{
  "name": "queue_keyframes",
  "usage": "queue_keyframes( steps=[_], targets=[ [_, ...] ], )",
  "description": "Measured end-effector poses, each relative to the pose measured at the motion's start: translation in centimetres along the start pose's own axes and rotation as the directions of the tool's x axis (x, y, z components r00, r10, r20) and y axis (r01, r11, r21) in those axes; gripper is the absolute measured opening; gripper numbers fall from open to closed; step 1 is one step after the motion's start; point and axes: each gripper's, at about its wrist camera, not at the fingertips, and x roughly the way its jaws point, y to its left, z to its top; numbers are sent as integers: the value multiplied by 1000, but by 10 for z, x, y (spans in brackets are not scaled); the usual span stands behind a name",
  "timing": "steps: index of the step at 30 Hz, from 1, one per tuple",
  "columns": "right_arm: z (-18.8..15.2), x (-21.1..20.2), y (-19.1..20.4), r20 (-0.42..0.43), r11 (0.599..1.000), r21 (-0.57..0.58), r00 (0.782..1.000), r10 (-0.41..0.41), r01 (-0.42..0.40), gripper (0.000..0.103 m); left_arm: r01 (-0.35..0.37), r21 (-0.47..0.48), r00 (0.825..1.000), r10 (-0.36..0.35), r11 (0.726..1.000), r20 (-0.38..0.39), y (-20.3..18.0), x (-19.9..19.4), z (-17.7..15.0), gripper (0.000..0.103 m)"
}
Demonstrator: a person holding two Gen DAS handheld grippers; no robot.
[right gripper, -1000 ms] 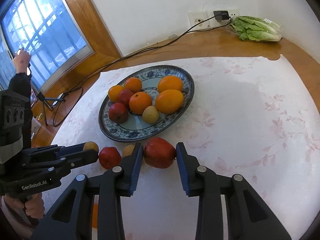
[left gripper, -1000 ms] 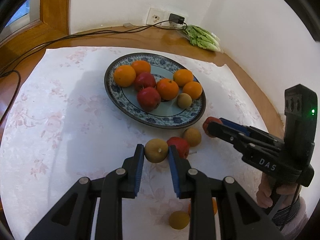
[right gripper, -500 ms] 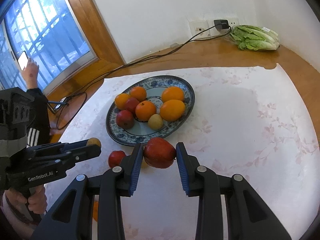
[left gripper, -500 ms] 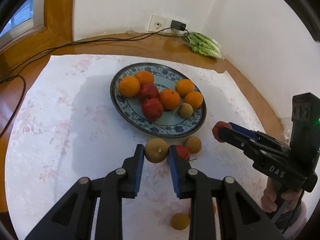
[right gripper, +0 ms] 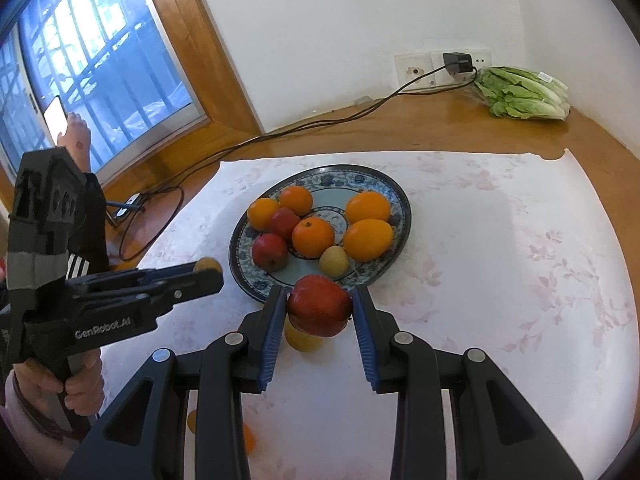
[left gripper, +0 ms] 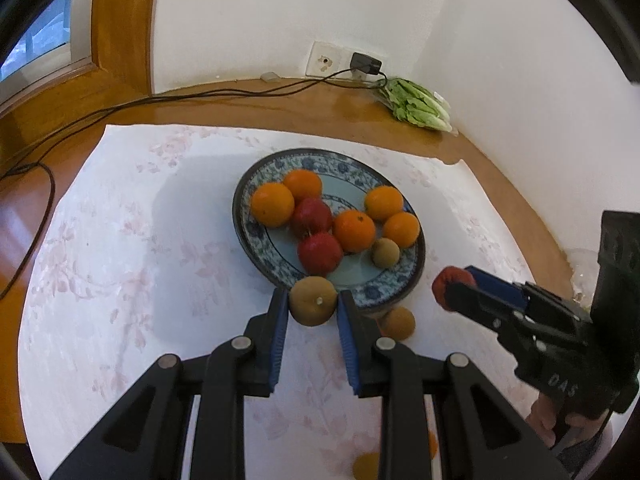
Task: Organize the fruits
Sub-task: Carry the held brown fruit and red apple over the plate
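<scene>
The fruits are lying partly in the blue-patterned plate [left gripper: 404, 280]: oranges, red apples and one small brown fruit. The left gripper [left gripper: 313, 305] is clamping a brown pear [left gripper: 313, 301] above the plate's near rim. The right gripper [right gripper: 320, 309] is clamping a red apple [right gripper: 319, 310] beside that rim, over the tablecloth [right gripper: 520, 320].

left gripper [left gripper: 313, 307] squeezes a brown fruit [left gripper: 313, 301] | near edge of blue plate [left gripper: 416, 276] | right gripper [left gripper: 460, 286] holds a red fruit [left gripper: 445, 285], right side
</scene>
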Motion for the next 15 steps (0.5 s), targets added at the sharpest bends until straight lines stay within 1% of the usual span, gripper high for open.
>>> queue_keyframes(
  steps=[9,15],
  targets=[
    [5,12,11,-15,1000,-24,1000,3,-3,35,-23,3,1000,23,1000,3,2,16,17,26],
    [7,25,19,-34,999,-46,999,-1,-1,35,-39,9,999,39,999,-1,5,28,22,26]
  ],
)
